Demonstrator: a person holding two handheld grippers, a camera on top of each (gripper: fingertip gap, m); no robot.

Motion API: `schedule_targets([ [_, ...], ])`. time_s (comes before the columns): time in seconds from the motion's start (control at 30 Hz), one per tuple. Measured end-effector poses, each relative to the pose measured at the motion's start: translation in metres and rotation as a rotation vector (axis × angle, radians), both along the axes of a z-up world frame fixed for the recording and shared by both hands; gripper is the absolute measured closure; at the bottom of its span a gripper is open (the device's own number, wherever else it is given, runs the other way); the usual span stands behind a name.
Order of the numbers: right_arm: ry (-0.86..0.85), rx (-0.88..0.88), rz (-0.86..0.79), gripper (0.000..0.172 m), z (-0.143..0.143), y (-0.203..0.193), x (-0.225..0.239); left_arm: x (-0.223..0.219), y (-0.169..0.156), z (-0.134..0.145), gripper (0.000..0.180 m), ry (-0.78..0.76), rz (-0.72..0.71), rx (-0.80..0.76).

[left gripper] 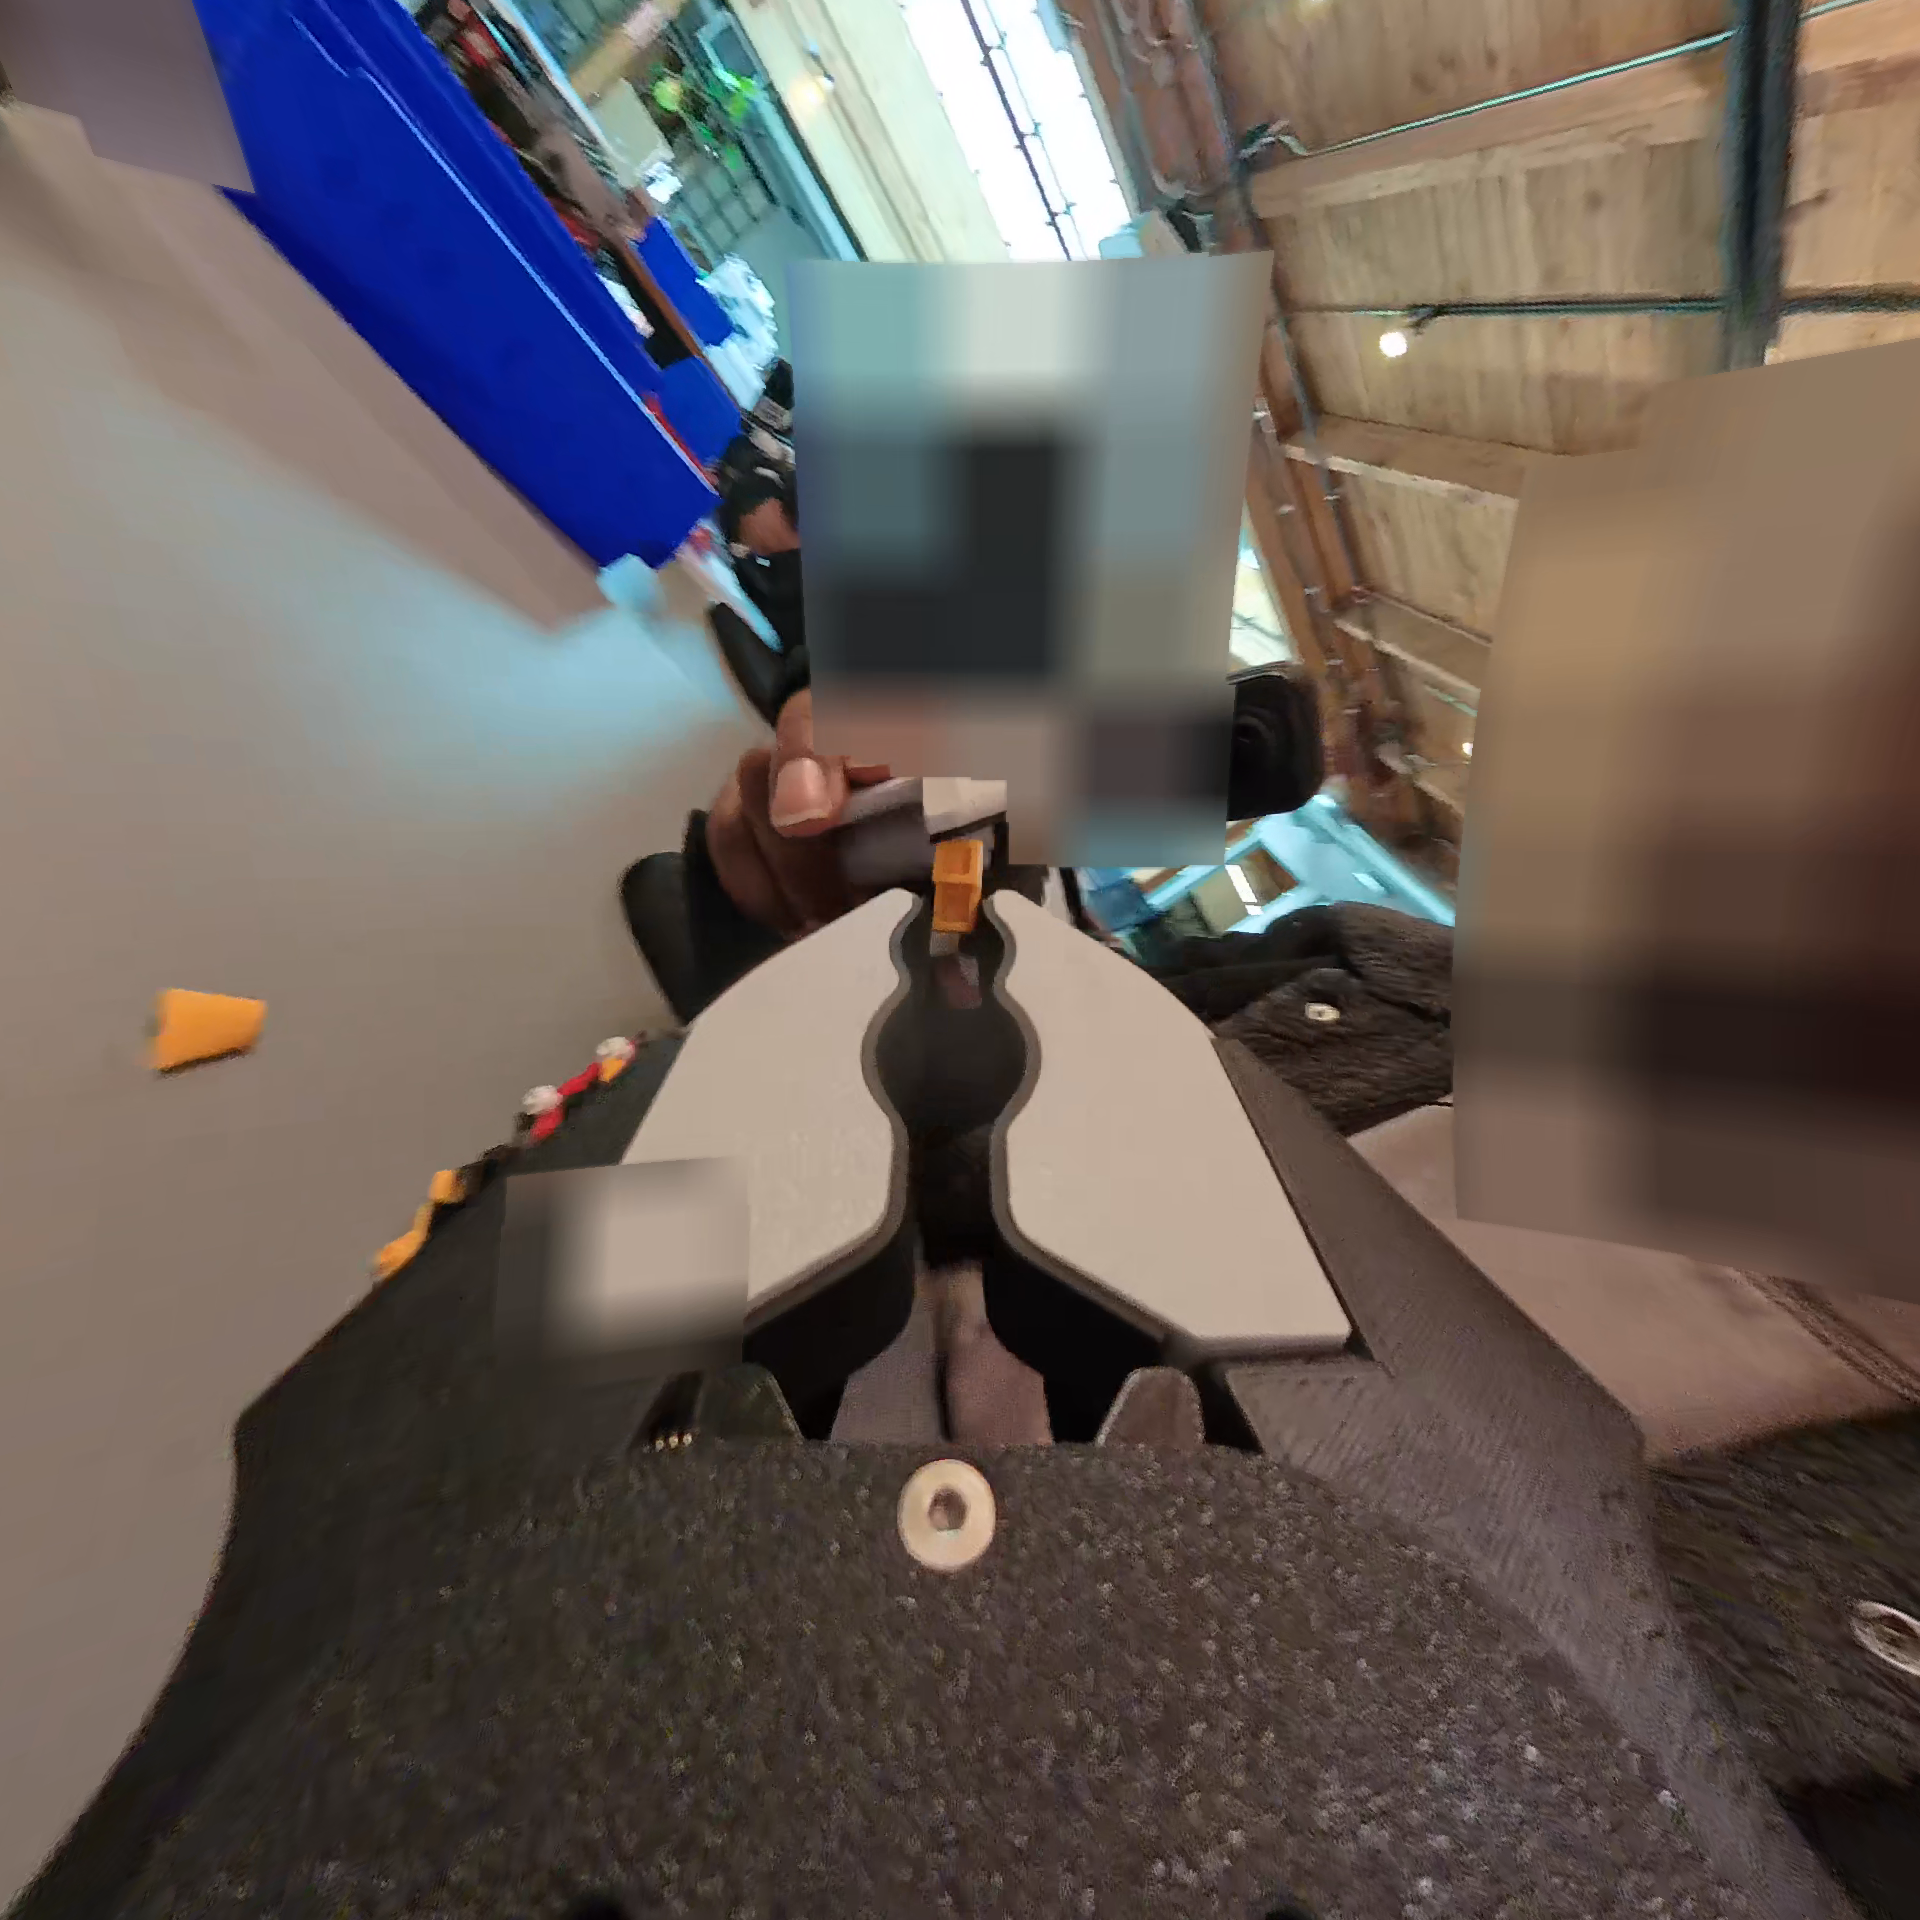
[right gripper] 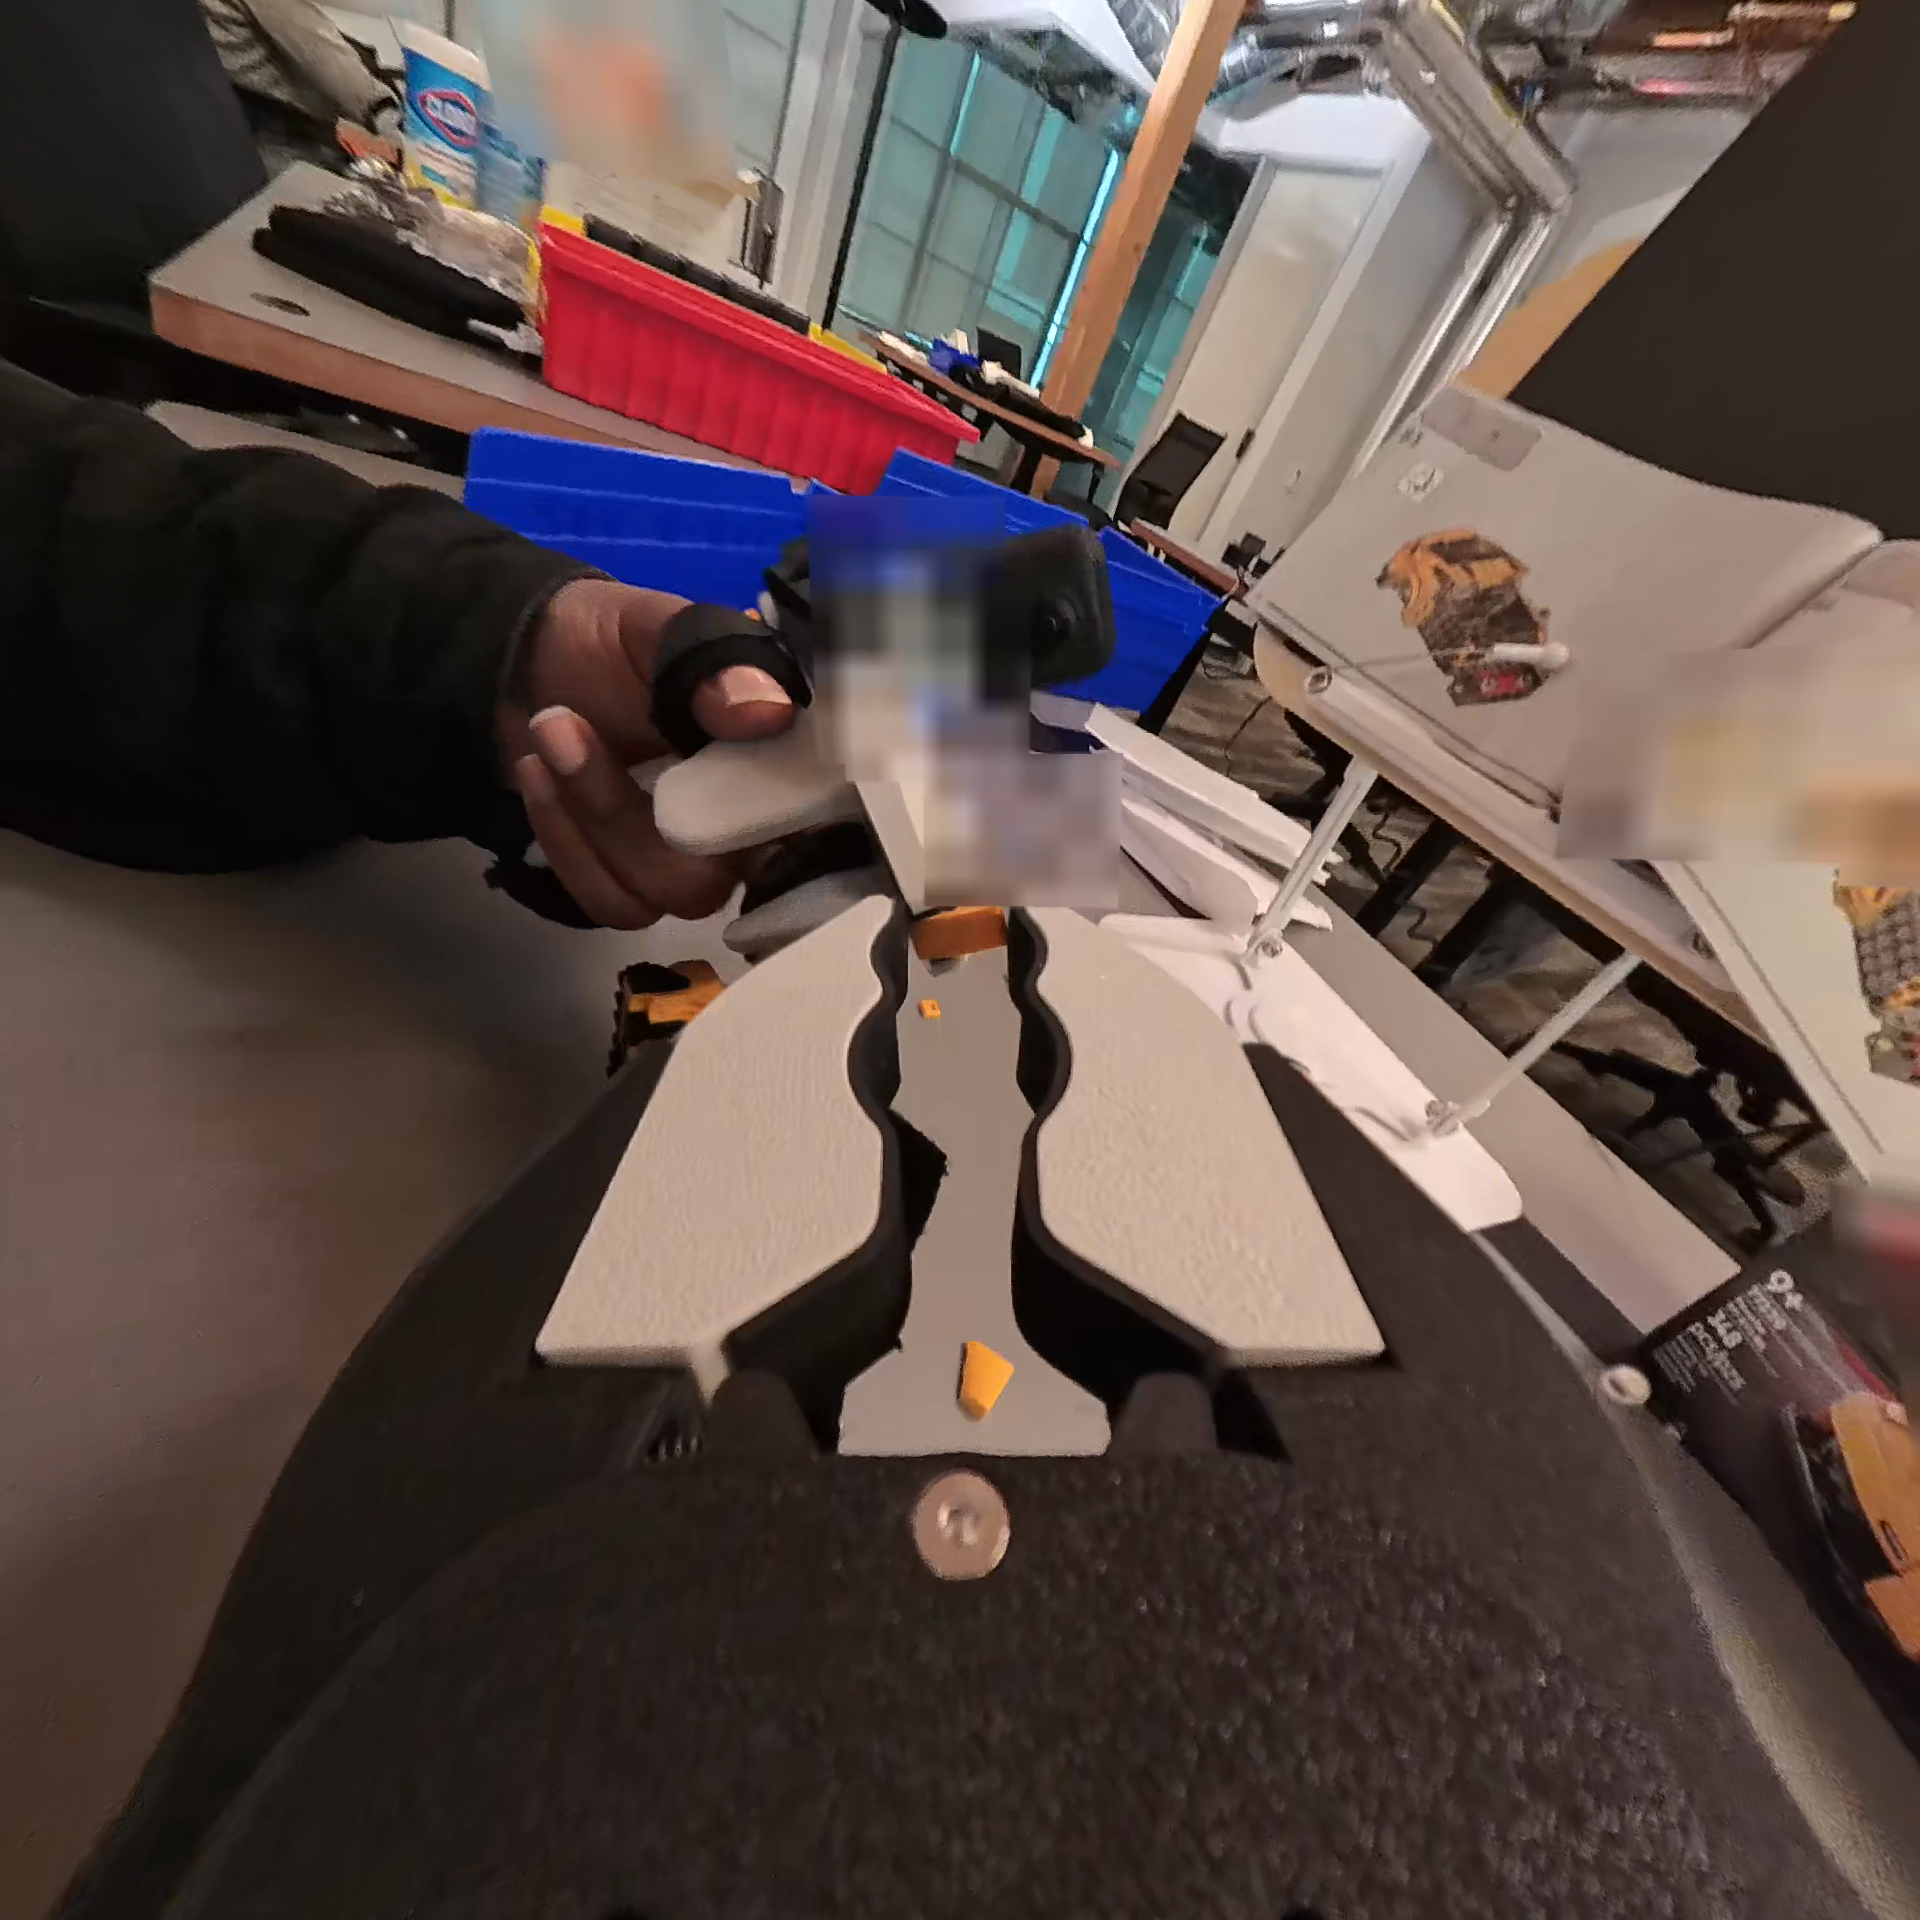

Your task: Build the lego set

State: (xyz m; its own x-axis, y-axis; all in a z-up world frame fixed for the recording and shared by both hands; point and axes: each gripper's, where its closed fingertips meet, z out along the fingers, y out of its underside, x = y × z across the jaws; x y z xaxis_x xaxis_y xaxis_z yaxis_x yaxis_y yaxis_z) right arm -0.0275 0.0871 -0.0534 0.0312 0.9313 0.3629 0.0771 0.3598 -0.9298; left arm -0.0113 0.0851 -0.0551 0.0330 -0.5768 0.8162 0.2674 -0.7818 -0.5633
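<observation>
Left gripper (left gripper: 958,914): I read the jaws as nearly closed, tips pinching one end of an orange brick (left gripper: 956,885). Pads look pressed on it.
Right gripper (right gripper: 961,930): jaws part open, about brick-wide, clamped on the same orange brick (right gripper: 958,928) from the other end.
Brick position: held in air between the two grippers, which meet tip to tip above the grey table (right gripper: 208,1091). A small grey piece hangs under it.
Progress: no goal stated to me, so I log state only. Brick is off the table and gripped by both; loose orange bits (right gripper: 982,1377) lie on the table below, plus another orange piece (left gripper: 206,1027) apart to the side.
Left hand (right gripper: 613,769): seen from the right cam, dark sleeve, fingers wrapped on the white handle, gripper pointing in toward mine.
Right hand (left gripper: 774,831): seen from the left cam, thumb on the handle, gripper facing back.
Surrounds: blue bins (right gripper: 644,509), red bin (right gripper: 727,364), instruction sheet on a white stand (right gripper: 1455,582), partly built yellow/black model (right gripper: 665,997) just beside the grippers.
</observation>
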Motion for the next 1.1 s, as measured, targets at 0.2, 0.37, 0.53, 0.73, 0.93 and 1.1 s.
schedule_targets([
  [0.2, -0.045, -0.017, -0.021, 0.154, -0.015, 0.002, -0.007, -0.006, 0.000, -0.010, 0.168, 0.161, 0.093, 0.101],
  [0.37, -0.058, -0.031, -0.025, 0.154, -0.020, 0.004, -0.008, -0.008, 0.003, -0.017, 0.178, 0.124, 0.095, 0.054],
  [0.53, -0.075, -0.031, -0.044, 0.154, -0.024, 0.007, -0.008, -0.009, 0.005, -0.020, 0.174, 0.122, 0.107, 0.045],
  [0.73, -0.094, -0.004, -0.064, 0.154, -0.027, 0.008, -0.008, -0.009, 0.005, -0.021, 0.167, 0.147, 0.130, 0.065],
  [0.93, -0.098, 0.017, -0.068, 0.154, -0.028, 0.007, -0.009, -0.007, 0.006, -0.026, 0.175, 0.197, 0.153, 0.080],
  [1.1, -0.098, 0.021, -0.073, 0.154, -0.029, 0.008, -0.009, -0.009, 0.006, -0.026, 0.177, 0.193, 0.149, 0.076],
])
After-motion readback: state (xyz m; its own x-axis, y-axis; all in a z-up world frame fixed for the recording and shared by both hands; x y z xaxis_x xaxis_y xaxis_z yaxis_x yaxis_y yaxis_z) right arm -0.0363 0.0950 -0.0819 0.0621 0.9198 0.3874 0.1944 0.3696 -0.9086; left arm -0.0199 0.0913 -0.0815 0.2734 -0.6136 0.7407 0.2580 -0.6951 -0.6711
